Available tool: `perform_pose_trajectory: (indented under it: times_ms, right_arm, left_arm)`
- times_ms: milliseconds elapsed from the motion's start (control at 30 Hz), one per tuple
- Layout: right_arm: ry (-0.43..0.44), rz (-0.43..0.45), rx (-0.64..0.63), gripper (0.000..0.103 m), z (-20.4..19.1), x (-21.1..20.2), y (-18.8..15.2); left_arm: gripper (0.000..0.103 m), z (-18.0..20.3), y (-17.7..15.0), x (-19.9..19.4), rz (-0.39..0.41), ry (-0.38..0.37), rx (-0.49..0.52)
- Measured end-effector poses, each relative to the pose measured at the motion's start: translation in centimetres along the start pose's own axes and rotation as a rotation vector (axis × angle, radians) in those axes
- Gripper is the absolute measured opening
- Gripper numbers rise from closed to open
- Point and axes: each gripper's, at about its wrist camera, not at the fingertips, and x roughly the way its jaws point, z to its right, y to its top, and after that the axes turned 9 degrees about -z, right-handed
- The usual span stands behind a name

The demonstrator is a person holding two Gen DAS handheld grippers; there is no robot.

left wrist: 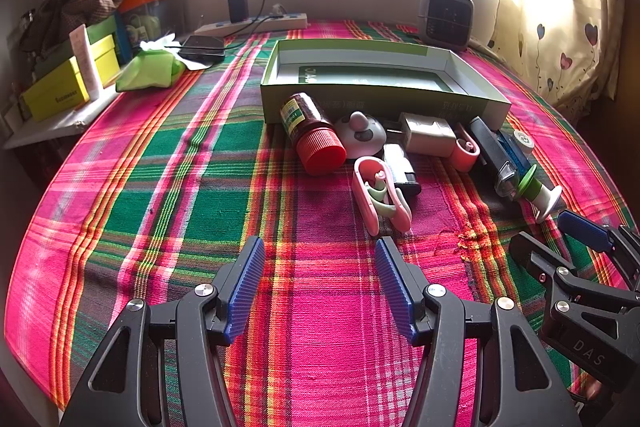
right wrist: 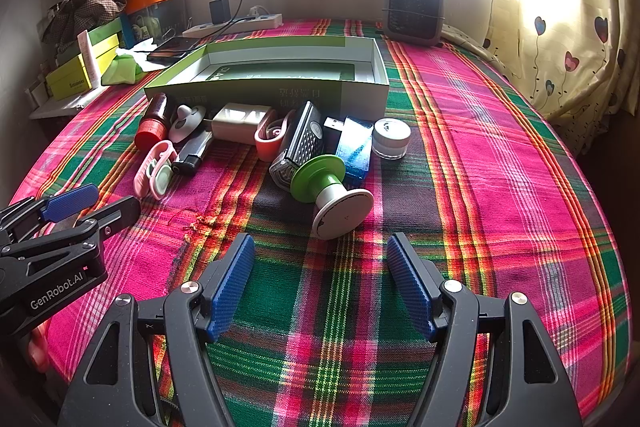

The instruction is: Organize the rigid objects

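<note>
Both grippers, left (left wrist: 320,283) and right (right wrist: 320,281), are hovering wide apart and empty while the green spool (right wrist: 330,189) is lying before the box (right wrist: 362,91), looking light, stiff, best pinched at its narrow waist

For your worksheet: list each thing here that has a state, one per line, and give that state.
Left gripper: open, empty.
Right gripper: open, empty.
Green box: open, no objects inside.
Brown bottle: capped, lying down.
Green-and-white spool: tipped over.
Small jar: upright, lidded.
</note>
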Motion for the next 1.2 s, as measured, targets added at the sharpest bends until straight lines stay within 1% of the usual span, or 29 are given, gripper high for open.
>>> perform_pose_trajectory:
  times_ms: [367,567,733,800,867,933,1033,1133,1200]
  right_arm:
    - [0.002,0.0,0.0,0.069,0.0,0.0,0.0]
    - [0.022,-0.014,-0.027,0.069,0.2,0.0,-0.1]
    - [0.031,-0.026,-0.009,0.069,0.9,0.0,0.4]
    - [0.035,-0.029,-0.003,0.069,1.0,0.0,0.6]
    - [0.038,-0.028,-0.007,0.069,1.0,0.1,0.8]
    - [0.036,-0.03,-0.016,0.069,1.0,0.2,1.1]
    - [0.031,-0.031,-0.022,0.069,1.1,0.2,1.5]
    - [0.039,-0.05,-0.028,0.069,1.2,0.7,2.0]
    - [0.049,-0.059,-0.034,0.069,1.2,1.0,2.2]
  left_arm:
    - [0.057,0.0,0.0,0.0,-0.001,0.0,0.002]
    - [0.057,-0.4,0.3,-0.4,-0.021,-0.018,0.015]
    - [0.057,-0.8,1.1,0.0,-0.044,-0.024,0.024]
    - [0.057,-0.7,1.4,0.1,-0.052,-0.05,0.029]
    - [0.057,-0.9,1.7,0.1,-0.058,-0.122,0.024]
    - [0.057,-0.9,2.0,0.0,-0.058,-0.166,0.025]
    - [0.057,-0.4,2.5,-0.2,-0.048,-0.156,0.044]
    - [0.057,-0.1,2.9,0.3,-0.068,-0.184,0.045]
    - [0.057,0.1,3.3,0.7,-0.077,-0.176,0.051]
